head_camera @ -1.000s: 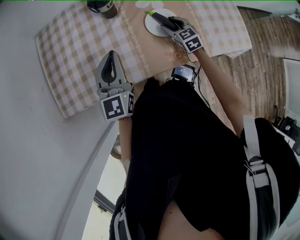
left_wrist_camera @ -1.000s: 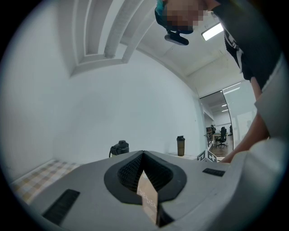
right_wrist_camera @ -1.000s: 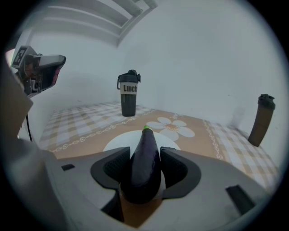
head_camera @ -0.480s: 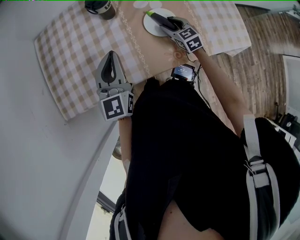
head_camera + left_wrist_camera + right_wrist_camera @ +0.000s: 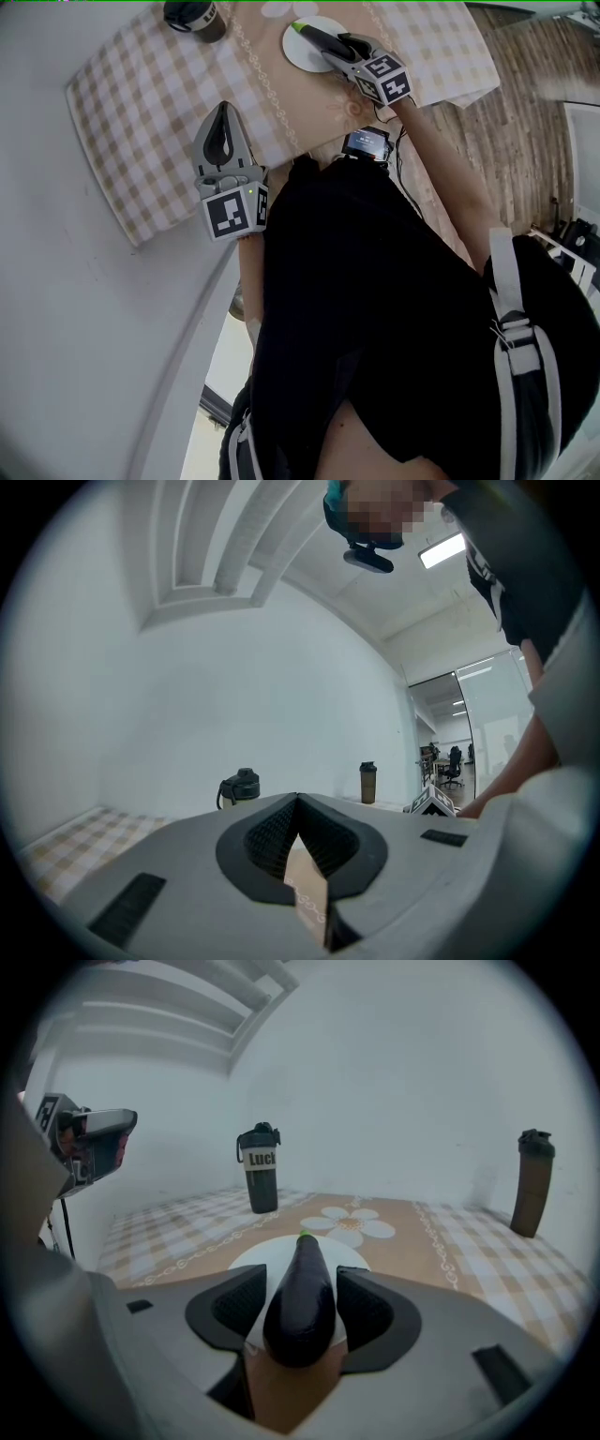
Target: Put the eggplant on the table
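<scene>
A dark purple eggplant (image 5: 302,1297) with a green tip lies over a white plate (image 5: 251,1255) on the checked tablecloth. It sits lengthways between the pads of my right gripper (image 5: 300,1276). The jaws are opening, with a thin gap on each side of the eggplant. In the head view the right gripper (image 5: 330,42) reaches onto the plate (image 5: 298,54) at the far side of the table, with the eggplant (image 5: 314,36) sticking out ahead of it. My left gripper (image 5: 222,108) hovers level over the near part of the cloth, jaws shut and empty, as the left gripper (image 5: 298,801) view also shows.
A black bottle (image 5: 259,1171) stands beyond the plate, and a brown shaker bottle (image 5: 532,1183) stands at the far right. The black bottle (image 5: 192,16) sits near the cloth's far edge. A white wall runs along the table's left side. Wooden floor lies to the right.
The right gripper has shifted only slightly at the plate, with the eggplant still between its jaws. The left gripper has not moved.
</scene>
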{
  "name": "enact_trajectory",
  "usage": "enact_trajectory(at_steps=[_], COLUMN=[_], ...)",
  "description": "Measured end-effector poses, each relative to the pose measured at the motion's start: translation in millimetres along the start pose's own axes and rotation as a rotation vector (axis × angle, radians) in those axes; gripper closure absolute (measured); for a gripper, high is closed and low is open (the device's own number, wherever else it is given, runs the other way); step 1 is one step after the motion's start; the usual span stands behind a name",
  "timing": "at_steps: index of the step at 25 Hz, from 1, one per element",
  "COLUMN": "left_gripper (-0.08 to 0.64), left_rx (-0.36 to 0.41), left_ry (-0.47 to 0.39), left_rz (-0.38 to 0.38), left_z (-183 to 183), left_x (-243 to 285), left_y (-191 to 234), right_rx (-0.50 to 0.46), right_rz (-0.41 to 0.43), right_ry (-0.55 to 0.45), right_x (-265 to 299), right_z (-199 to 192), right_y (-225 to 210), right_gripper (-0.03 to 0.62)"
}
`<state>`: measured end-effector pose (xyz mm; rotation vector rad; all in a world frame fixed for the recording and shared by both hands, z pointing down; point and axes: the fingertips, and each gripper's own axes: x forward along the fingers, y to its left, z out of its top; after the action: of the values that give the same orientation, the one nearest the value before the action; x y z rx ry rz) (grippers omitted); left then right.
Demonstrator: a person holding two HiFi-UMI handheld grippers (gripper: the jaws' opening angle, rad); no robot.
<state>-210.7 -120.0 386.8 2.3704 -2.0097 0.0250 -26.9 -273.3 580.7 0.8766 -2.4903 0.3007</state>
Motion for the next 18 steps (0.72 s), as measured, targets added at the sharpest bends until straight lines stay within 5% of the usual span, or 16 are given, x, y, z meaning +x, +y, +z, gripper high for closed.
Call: enact_trajectory(at_steps=[18], left_gripper=[0.558], left_rx=[0.011], left_ry=[-0.018], left_rz=[-0.058], left_z=[3.8], left_x=[16.7], left_y=[-8.5], right_rx=[-0.062], right_rz=[0.005], right_ry=[-0.126], right_x=[-34.4], right_z=[60.5], right_y=[9.2], right_gripper=[0.350])
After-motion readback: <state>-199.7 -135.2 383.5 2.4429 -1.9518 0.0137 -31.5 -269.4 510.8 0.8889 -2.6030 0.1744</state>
